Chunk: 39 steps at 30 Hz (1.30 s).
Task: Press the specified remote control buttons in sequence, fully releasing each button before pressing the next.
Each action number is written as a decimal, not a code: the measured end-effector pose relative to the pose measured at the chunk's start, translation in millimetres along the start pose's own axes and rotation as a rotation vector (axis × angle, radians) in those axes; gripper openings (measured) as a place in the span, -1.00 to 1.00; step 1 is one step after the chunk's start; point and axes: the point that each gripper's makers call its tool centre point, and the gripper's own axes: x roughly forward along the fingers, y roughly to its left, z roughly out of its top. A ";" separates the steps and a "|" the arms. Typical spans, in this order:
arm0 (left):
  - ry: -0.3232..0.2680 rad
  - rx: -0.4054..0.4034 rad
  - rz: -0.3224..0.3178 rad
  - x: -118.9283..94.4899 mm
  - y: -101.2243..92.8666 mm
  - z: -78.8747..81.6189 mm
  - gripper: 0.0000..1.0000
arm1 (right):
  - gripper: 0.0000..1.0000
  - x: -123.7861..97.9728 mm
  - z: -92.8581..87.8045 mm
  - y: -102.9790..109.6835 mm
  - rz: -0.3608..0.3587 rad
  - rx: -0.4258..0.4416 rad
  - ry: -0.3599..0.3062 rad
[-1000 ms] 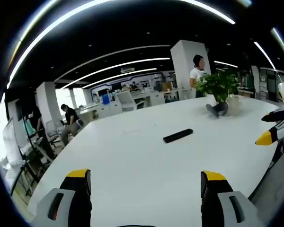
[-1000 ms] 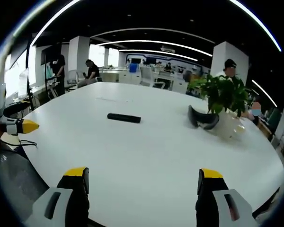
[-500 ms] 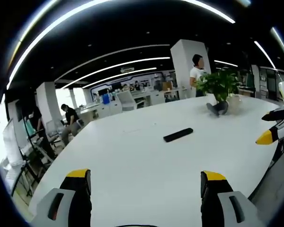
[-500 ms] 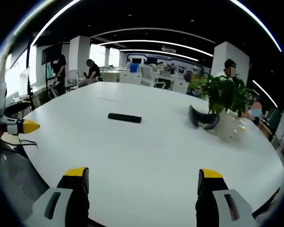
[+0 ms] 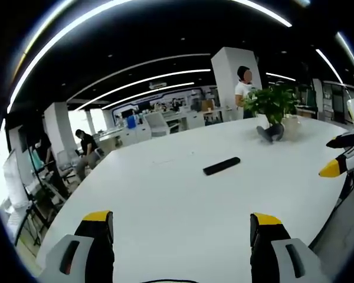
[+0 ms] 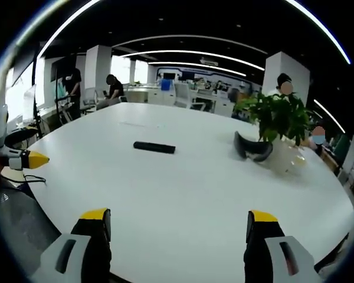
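Left gripper (image 5: pixel 177 227): jaws wide apart at the bottom of the left gripper view, holding nothing, low over the near edge of the table (image 5: pixel 165 200).
Right gripper (image 6: pixel 174 227): likewise spread and empty at the bottom of the right gripper view, pointed across the table.
Other gripper in each view: the right one's yellow tip sits at the right edge of the left gripper view; the left one's tip at the left edge of the right gripper view. Both are well apart from the remote.
Remote (image 5: pixel 222 166): a dark bar lying flat on the bare table, centre-right in the left gripper view and centre-left in the right gripper view (image 6: pixel 154 147). Nothing touches it.
Why held so: I judge both grippers are kept back so the remote stays in sight of both before any press.
Plant (image 6: pixel 275 118): in a pot, right of centre, with a dark curved object (image 6: pixel 252 147) at its base, near but apart from the remote.
Progress: no button pressed yet, by the look of it.
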 end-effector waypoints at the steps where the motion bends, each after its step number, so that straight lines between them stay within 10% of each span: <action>1: -0.001 -0.001 0.000 0.0 0.2 0.1 1.00 | 0.90 0.0 -0.4 -0.1 -0.001 -0.001 0.002; 39: 0.033 0.024 -0.048 7.4 -10.8 3.9 1.00 | 0.89 0.9 0.1 3.9 0.016 -0.013 0.005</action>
